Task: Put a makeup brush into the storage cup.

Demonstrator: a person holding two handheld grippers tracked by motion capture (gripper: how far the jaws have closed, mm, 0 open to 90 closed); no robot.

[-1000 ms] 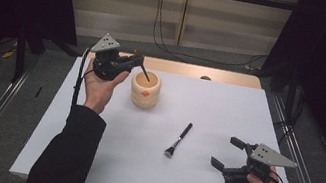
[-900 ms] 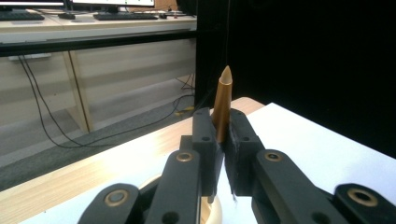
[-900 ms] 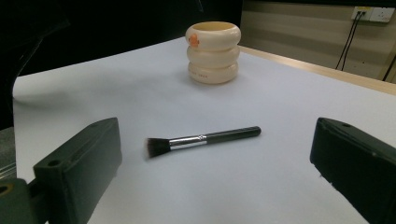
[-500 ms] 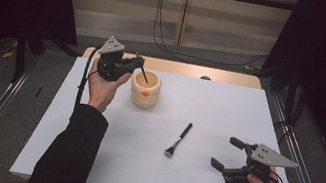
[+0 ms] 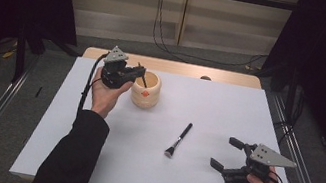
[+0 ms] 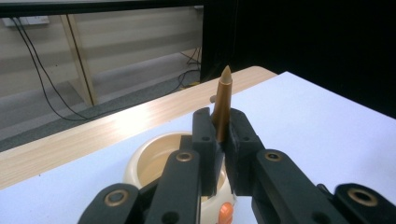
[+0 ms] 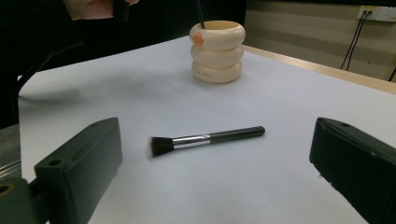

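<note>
High view: left gripper point(image 5: 140, 71) is clamping a thin brown pointed stick point(image 6: 223, 103) over the cream ringed holder point(image 5: 146, 89). Right gripper point(image 5: 229, 156) is sitting wide open, nothing between its jaws, near the black makeup brush point(image 5: 178, 139) lying mid-table.

brush point(image 5: 178, 139) lying unobstructed, holder point(image 5: 146, 89) well apart

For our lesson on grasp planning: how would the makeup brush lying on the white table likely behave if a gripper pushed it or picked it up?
The makeup brush has a round handle and lies flat, so a sideways push would probably roll it. Its slim, glossy handle looks stiff and light but may slip between jaws. The bristles would likely splay under pressure.
</note>
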